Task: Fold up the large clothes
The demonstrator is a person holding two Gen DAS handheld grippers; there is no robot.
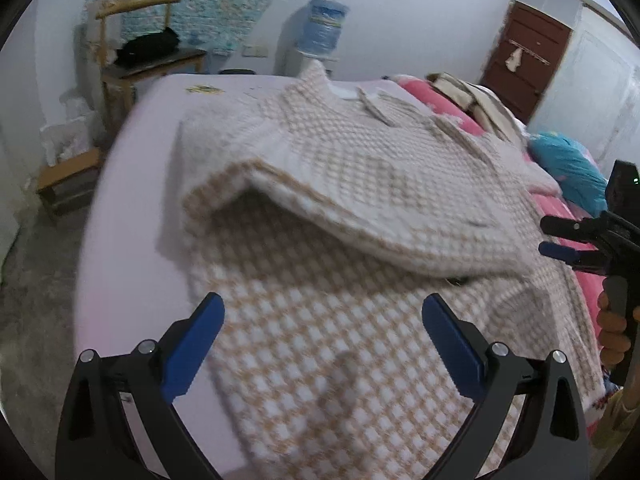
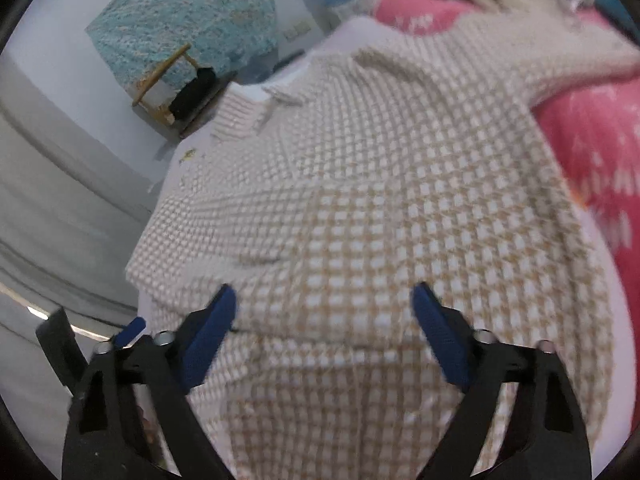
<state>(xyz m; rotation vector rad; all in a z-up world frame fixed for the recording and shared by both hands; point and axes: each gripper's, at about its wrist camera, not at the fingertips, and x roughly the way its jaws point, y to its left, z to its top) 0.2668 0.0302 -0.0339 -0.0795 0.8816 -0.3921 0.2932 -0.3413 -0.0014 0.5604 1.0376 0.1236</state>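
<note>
A large beige-and-white checked shirt lies spread on a pale pink bed, one side folded over so its paler inner face shows on top. My left gripper is open and empty above the shirt's near part. My right gripper is open and empty above the shirt. The right gripper also shows in the left wrist view at the shirt's right edge, held by a hand. A left gripper fingertip shows at the lower left of the right wrist view.
A pink quilt with folded clothes and a blue pillow lie on the bed's right side. A wooden chair, a water dispenser, a low stool and a brown door stand around the bed.
</note>
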